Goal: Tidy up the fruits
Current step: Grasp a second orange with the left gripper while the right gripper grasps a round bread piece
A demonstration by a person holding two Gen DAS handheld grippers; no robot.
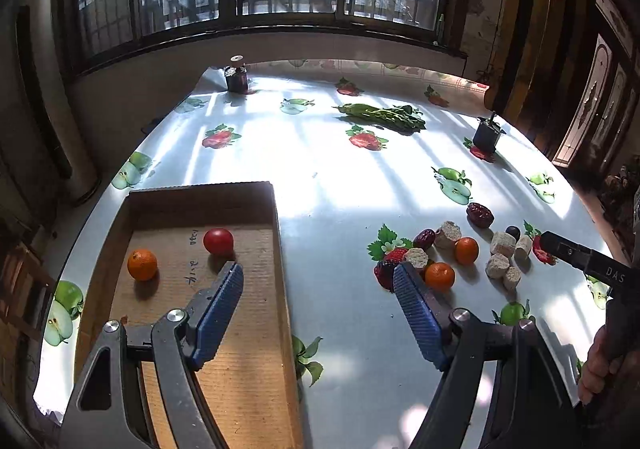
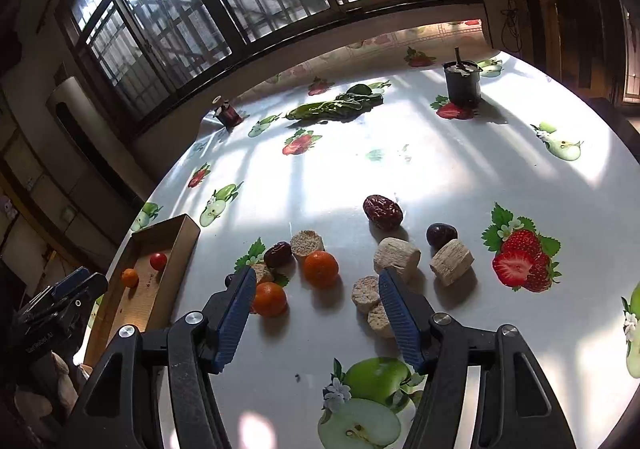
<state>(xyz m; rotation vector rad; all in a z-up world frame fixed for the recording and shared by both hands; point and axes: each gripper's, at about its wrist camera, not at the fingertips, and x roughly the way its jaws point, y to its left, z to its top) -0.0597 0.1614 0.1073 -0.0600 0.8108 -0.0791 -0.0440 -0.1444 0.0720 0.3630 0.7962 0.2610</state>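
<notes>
A shallow cardboard box [image 1: 276, 249] lies on the table's left and holds a small orange [image 1: 142, 264] and a red tomato [image 1: 218, 241]. My left gripper [image 1: 318, 281] is open and empty, its left finger over the box. My right gripper [image 2: 318, 289] is open and empty above a cluster of loose food: two small oranges [image 2: 321, 268] [image 2: 270, 299], two red dates [image 2: 383, 211] [image 2: 278, 254], a dark round fruit [image 2: 441, 234] and several beige cork-like chunks [image 2: 397, 255]. The box also shows in the right wrist view [image 2: 176, 261].
A bunch of green leafy vegetable [image 1: 382, 115] lies at the far side. Two dark small pots [image 1: 237, 79] [image 1: 487, 135] stand near the back edge and right. The round table has a white fruit-print cloth [image 1: 320, 177]. The window wall is behind.
</notes>
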